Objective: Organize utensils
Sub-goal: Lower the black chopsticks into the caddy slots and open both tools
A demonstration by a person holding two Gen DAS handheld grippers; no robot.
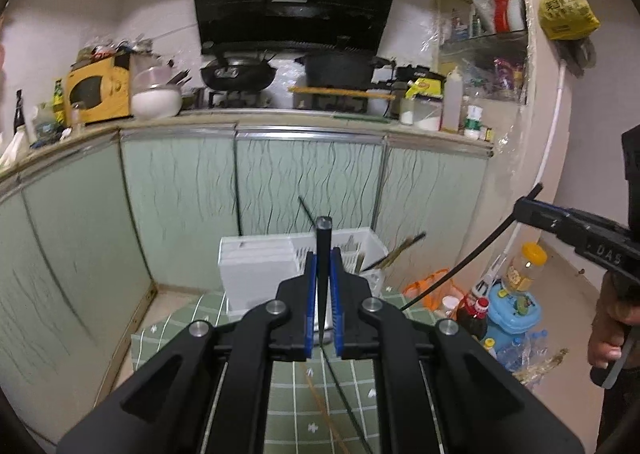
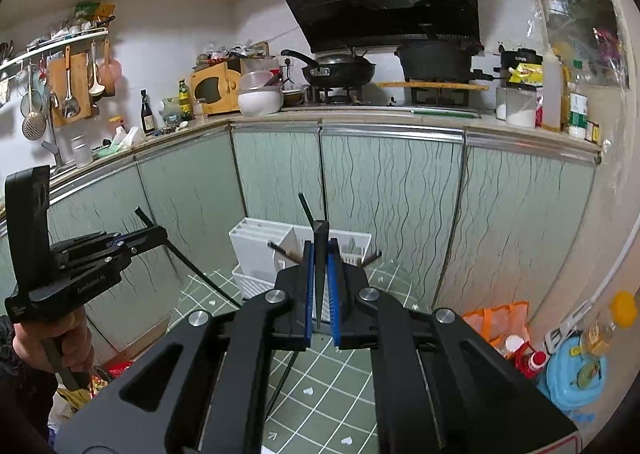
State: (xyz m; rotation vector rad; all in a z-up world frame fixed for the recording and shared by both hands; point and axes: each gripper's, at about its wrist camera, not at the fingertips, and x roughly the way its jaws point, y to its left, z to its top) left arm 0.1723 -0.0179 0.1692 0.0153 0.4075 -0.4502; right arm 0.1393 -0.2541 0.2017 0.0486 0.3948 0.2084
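- Black chopstick [image 1: 323, 254] pinched in my left tool [image 1: 323, 274], blue pads narrow on it, blunt end sticking up at 12 o'clock past the tips; its thin end trails down toward 6 over the cloth.
- Right tool [image 2: 320, 274] same story: clamped narrow on a second black chopstick [image 2: 320, 250], blunt end up at 12.
- From the left wrist view I see the right tool [image 1: 532, 209] at 3 o'clock, its chopstick [image 1: 460, 270] slanting down toward 7; a hand [image 1: 612, 326] grips the handle below it.
- From the right wrist view the left tool [image 2: 152, 232] sits at 9 o'clock, its chopstick [image 2: 200, 274] running down toward 4; hand [image 2: 68, 342] on that handle.
- White utensil rack [image 1: 256, 270] stands dead ahead at 12 on the bench, well apart from both tools; more sticks lean out of its slotted half [image 2: 352, 250], one dark stick [image 2: 308, 209] rising above the rim.
- Bench is covered by a green grid-pattern cloth [image 2: 328, 386]; a pale stick [image 1: 320, 398] lies on it near 6 in the left view.
- Behind the rack: pale green cabinet doors [image 2: 392, 205], wok [image 2: 340, 69] and a black pot [image 2: 436, 59] on the stove at 12.
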